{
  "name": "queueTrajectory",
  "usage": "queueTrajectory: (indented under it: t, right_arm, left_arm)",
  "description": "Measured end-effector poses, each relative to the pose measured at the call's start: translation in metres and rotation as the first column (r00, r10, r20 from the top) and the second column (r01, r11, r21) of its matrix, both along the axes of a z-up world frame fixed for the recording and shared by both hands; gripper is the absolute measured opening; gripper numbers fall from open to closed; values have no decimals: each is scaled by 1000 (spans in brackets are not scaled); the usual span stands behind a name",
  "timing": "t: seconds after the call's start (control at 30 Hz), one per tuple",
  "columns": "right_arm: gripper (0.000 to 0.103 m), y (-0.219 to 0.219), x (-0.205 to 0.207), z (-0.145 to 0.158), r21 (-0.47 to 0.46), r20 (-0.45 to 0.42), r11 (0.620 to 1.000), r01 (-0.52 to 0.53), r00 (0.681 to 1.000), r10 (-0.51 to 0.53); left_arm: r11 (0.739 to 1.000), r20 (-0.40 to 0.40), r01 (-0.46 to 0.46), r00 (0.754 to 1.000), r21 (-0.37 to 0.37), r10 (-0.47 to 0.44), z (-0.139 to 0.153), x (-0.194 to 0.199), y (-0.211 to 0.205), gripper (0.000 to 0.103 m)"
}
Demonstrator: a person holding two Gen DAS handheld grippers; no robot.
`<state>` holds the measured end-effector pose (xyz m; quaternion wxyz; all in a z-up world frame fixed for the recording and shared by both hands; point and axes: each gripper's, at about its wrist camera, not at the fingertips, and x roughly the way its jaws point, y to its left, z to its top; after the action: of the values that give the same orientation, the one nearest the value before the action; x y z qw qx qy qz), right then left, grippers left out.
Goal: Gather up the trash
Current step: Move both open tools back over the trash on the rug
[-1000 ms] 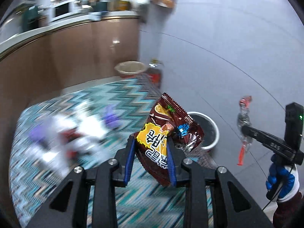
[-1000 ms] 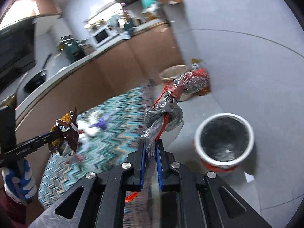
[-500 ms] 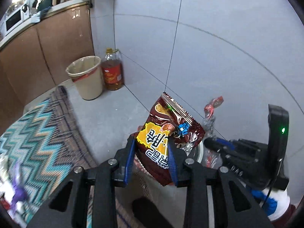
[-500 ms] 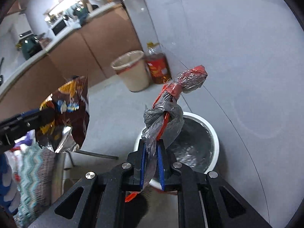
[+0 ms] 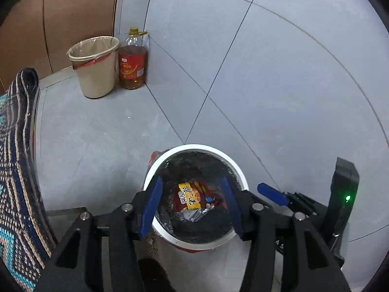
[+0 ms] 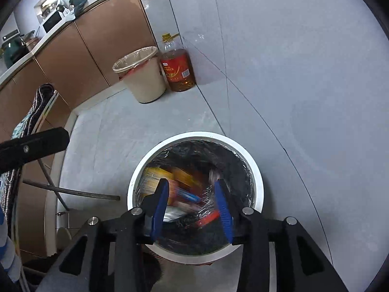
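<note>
**Both grippers open over the white bin**

The left gripper (image 5: 192,206) and the right gripper (image 6: 192,206) both point steeply down into the white, black-lined trash bin (image 5: 155,168), side by side, the right one's blue pad showing just right of the left. Their jaws are opening and nothing sits between the pads of either. The brown and yellow snack wrapper (image 5: 192,196) lies inside the bin, directly below the left gripper's gap and clear of it. In the right wrist view the bin's contents are blurred: yellow and red packaging and crinkled clear plastic (image 6: 206,194), below the jaws, untouched.

This drop looks done. Any further trash would lie back toward the patterned rug (image 5: 14,170) at the left edge, so the left gripper is probably nearer. A beige bin (image 5: 93,73) and an oil bottle (image 5: 132,65) stand well apart by the wall.
</note>
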<state>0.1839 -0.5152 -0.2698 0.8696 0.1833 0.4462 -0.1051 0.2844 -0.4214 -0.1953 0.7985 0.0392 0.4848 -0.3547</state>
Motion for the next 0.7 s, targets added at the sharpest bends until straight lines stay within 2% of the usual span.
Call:
queueTrajectory:
  t: [0.13, 0.23, 0.43, 0.53, 0.63, 0.7]
  right_arm:
    - [42, 2, -2, 10, -7, 14, 1000, -1, 1000, 1]
    - [42, 3, -6, 27, -11, 46, 1000, 3, 999, -2]
    - [43, 18, -47, 91, -28, 155, 999, 18, 988, -14]
    - [44, 34, -67, 125, -44, 210, 999, 16, 978, -6]
    - [44, 54, -83, 154, -61, 262, 998, 7, 965, 9]
    - [45, 75, -96, 175, -74, 303, 997, -8, 952, 30]
  left_arm:
    - [1000, 24, -8, 1000, -24, 9, 12, -1, 14, 50]
    - [998, 81, -12, 997, -54, 16, 32, -9, 29, 50]
    - [991, 217, -11, 975, -133, 40, 89, -49, 73, 50]
    - [991, 260, 4, 965, -135, 32, 116, -71, 102, 50]
    - [990, 325, -1, 944, -138, 46, 142, -92, 135, 50]
    - [990, 373, -12, 926, -140, 64, 159, -107, 160, 57]
